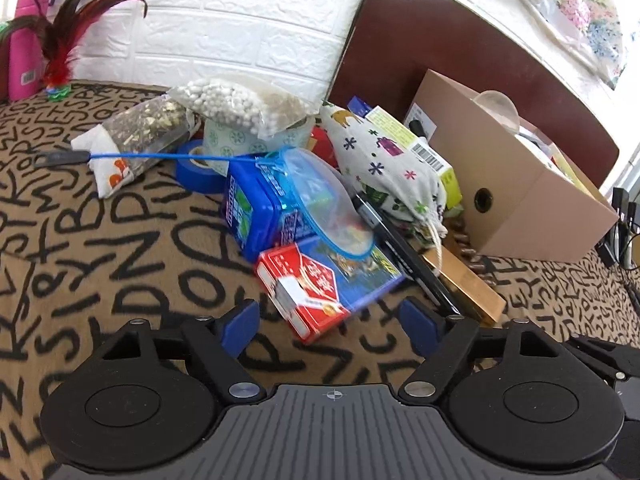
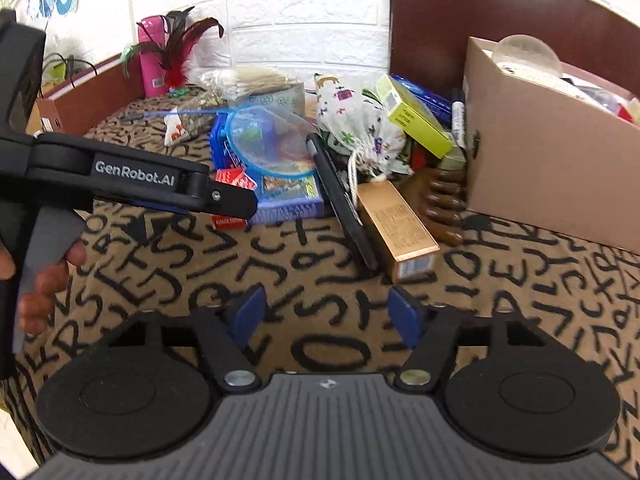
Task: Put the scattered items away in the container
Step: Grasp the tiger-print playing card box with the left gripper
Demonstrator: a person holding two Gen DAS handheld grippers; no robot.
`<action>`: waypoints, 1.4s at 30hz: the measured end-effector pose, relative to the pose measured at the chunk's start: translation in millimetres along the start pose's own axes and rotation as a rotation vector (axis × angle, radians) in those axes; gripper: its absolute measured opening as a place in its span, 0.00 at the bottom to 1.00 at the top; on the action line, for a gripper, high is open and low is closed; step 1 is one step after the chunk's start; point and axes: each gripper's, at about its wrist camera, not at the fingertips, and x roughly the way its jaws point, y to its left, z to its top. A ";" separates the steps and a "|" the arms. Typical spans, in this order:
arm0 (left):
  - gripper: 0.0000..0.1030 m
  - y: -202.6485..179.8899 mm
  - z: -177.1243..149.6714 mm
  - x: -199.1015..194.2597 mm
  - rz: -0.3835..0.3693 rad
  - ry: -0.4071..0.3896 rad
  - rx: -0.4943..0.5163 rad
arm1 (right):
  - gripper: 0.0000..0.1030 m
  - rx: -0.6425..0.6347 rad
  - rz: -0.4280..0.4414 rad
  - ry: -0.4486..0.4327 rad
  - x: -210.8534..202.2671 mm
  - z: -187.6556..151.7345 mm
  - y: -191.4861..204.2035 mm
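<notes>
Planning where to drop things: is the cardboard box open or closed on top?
Open. The cardboard box has no lid across its top, and items poke above its rim.

Left wrist: low, close, facing the red-and-blue card box [image 1: 320, 284].
Right wrist: farther back, right.
Shared: brown cardboard box [image 2: 552, 152].

We take this for a lived-in room of a home. The tabletop [image 2: 320, 264] wears a tan cloth printed with black letters, and behind it runs a white brick-pattern wall [image 1: 240, 20]. Floral fabric [image 1: 580, 12] hangs at the upper right. Household odds and ends lie heaped together: a feather shuttlecock [image 1: 60, 44], a pink bottle [image 2: 151, 56], bagged dry goods [image 1: 236, 104], a drawstring pouch [image 1: 380, 160], and a cardboard box [image 2: 552, 168] of clutter.
</notes>
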 end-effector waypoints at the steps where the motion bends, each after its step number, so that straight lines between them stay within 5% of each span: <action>1: 0.84 1.4 1.5 3.0 0.001 0.003 0.007 | 0.63 0.000 0.020 -0.004 2.1 2.1 0.6; 7: 0.86 6.9 14.4 20.0 -0.027 0.022 0.041 | 0.65 -0.046 0.057 0.001 28.0 14.1 8.9; 17: 0.91 16.6 33.1 41.5 -0.086 0.056 0.077 | 0.87 -0.078 0.125 0.001 62.5 31.7 16.2; 24: 0.72 13.9 31.8 40.2 -0.044 0.056 0.150 | 0.84 -0.132 0.109 -0.010 76.6 39.4 29.7; 29: 0.68 9.7 20.9 24.4 -0.038 0.082 0.162 | 0.69 -0.118 0.123 0.005 61.2 33.1 25.8; 39: 0.75 -26.4 -48.2 -34.9 -0.131 0.150 0.180 | 0.69 -0.188 0.168 0.052 -10.4 -18.0 28.4; 42: 0.79 -38.9 -66.6 -51.0 -0.181 0.178 0.208 | 0.74 -0.209 0.123 0.044 -35.9 -37.7 22.7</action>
